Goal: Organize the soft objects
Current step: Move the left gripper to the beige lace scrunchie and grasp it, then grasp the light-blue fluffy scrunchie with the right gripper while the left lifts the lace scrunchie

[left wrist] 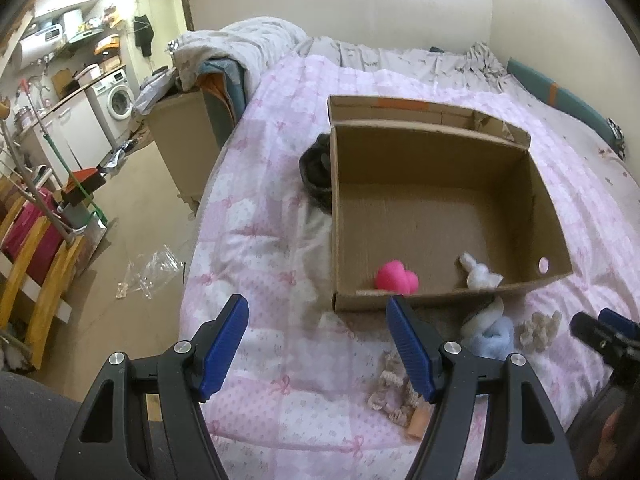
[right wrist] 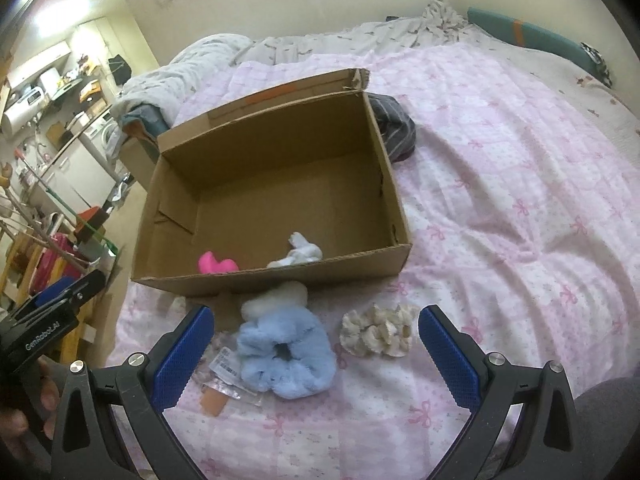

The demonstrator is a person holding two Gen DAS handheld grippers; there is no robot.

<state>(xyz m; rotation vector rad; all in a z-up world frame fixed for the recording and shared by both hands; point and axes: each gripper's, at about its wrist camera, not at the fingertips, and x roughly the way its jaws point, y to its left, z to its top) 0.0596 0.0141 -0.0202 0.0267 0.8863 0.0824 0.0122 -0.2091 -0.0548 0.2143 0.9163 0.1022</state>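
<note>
Cream walls (left wrist: pixel 400 8); pink quilted bed (right wrist: pixel 500 184); beige floor (left wrist: pixel 132 216); washing machine (left wrist: pixel 116 100) far left.

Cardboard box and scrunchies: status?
Left gripper and right gripper open, empty. Brown cardboard box holds pink heart-shaped sponge and white fluffy scrunchie. Blue fluffy scrunchie and beige ruffled scrunchie outside on quilt. Nothing blocking.

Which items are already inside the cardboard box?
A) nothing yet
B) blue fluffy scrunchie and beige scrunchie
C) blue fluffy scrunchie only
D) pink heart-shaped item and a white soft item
D: the pink heart-shaped item and white soft item lie inside the cardboard box by its near wall; the blue scrunchie and beige scrunchie lie outside on the quilt.
</note>
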